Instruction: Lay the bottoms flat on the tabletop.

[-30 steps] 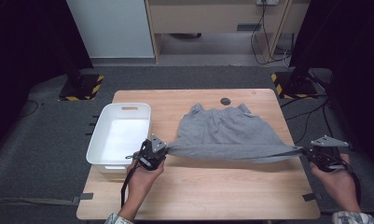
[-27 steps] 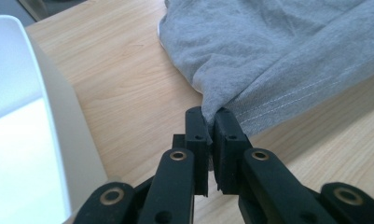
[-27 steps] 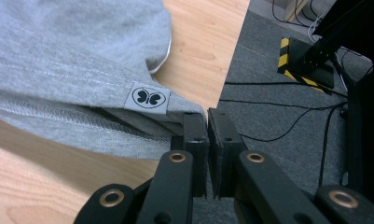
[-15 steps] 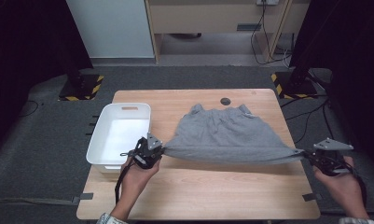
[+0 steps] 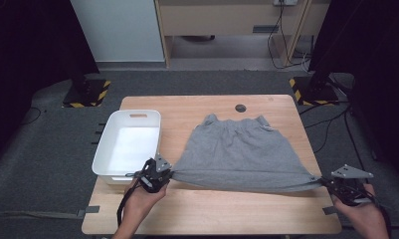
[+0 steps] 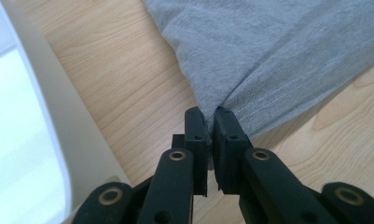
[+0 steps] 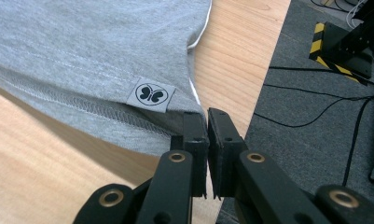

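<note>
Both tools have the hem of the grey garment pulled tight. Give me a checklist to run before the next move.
1. Left tool shut on the grey garment corner: ok.
2. Right tool shut on the other hem corner: ok.
3. Hem taut between them: ok.
4. Far waistband edge flat on the table: ok.
5. White bin apart from the cloth: ok.
6. Small dark disc beyond the garment, not touching: ok.

A light wooden rectangular table point(image 5: 266, 107) carries a white plastic tub point(image 5: 128, 145), a spread grey cotton garment point(image 5: 241, 152) and a small black disc point(image 5: 241, 107).
</note>
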The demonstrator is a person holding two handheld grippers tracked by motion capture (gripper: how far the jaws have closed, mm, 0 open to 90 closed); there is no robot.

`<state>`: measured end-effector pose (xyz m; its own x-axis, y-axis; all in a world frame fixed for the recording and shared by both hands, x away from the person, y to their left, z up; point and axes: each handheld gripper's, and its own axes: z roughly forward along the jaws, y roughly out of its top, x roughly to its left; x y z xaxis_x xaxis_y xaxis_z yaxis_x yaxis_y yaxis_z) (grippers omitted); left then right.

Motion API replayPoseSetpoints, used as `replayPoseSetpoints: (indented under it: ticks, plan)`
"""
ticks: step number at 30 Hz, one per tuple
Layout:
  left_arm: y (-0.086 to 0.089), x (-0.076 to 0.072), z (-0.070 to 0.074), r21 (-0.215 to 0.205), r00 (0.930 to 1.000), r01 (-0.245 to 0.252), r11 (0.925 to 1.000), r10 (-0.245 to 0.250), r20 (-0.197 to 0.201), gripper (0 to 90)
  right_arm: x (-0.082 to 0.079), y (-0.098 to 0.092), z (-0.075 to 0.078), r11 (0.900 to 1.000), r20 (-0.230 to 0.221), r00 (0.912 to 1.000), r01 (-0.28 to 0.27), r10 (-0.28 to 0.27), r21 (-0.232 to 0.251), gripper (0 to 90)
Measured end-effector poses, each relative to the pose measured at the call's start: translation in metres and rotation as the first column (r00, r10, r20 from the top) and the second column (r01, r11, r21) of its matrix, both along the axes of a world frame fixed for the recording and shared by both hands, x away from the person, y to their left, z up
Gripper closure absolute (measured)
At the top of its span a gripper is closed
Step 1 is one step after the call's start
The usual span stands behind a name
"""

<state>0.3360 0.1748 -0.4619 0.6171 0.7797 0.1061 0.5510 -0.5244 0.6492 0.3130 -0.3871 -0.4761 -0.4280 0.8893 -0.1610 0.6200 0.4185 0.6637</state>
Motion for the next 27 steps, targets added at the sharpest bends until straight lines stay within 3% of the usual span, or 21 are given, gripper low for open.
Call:
replayPoseSetpoints:
  ticks: [5, 12, 18, 21, 22, 23, 24, 27]
  plan:
    - [0.0, -0.009, 0.004, 0.006, 0.9998, 0.018, 0.9998, -0.018, -0.002, 84.6, -0.008, 0.0, 0.005, 1.0, 0.006, 0.9999, -0.013, 0.013, -0.012, 86.8]
    - [-0.003, -0.022, 0.001, -0.008, 0.9974, 0.056, 0.9984, -0.056, -0.045, 84.4, -0.014, -0.004, 0.007, 1.0, -0.004, 1.0, -0.006, 0.006, -0.011, 86.6]
    - [-0.003, -0.025, 0.005, -0.012, 0.9985, 0.044, 0.9989, -0.045, -0.031, 81.4, -0.012, -0.007, 0.014, 1.0, -0.014, 0.9998, -0.01, 0.01, -0.017, 86.0]
    - [0.002, -0.025, 0.008, -0.026, 0.9997, 0.019, 0.9995, -0.019, -0.012, 71.8, -0.013, -0.007, 0.016, 1.0, -0.028, 0.9994, -0.021, 0.02, -0.009, 76.8]
    - [0.002, -0.025, 0.008, -0.026, 0.9997, 0.019, 0.9995, -0.019, -0.012, 69.6, -0.013, -0.007, 0.016, 1.0, -0.028, 0.9994, -0.021, 0.02, -0.009, 76.8]
    - [0.002, -0.025, 0.01, -0.024, 0.9997, 0.025, 0.9994, -0.025, -0.005, 69.1, -0.014, -0.007, 0.019, 1.0, -0.03, 0.9992, -0.026, 0.026, -0.008, 67.8]
    - [0.0, -0.025, 0.011, -0.023, 0.9996, 0.029, 0.9993, -0.029, 0.0, 68.1, -0.015, -0.006, 0.02, 0.999, -0.04, 0.9987, -0.033, 0.033, -0.008, 64.3]
    - [-0.008, -0.023, 0.011, -0.022, 0.999, 0.043, 0.9988, -0.043, 0.011, 64.8, -0.015, -0.003, 0.022, 0.999, -0.033, 0.999, -0.032, 0.031, -0.029, 59.1]
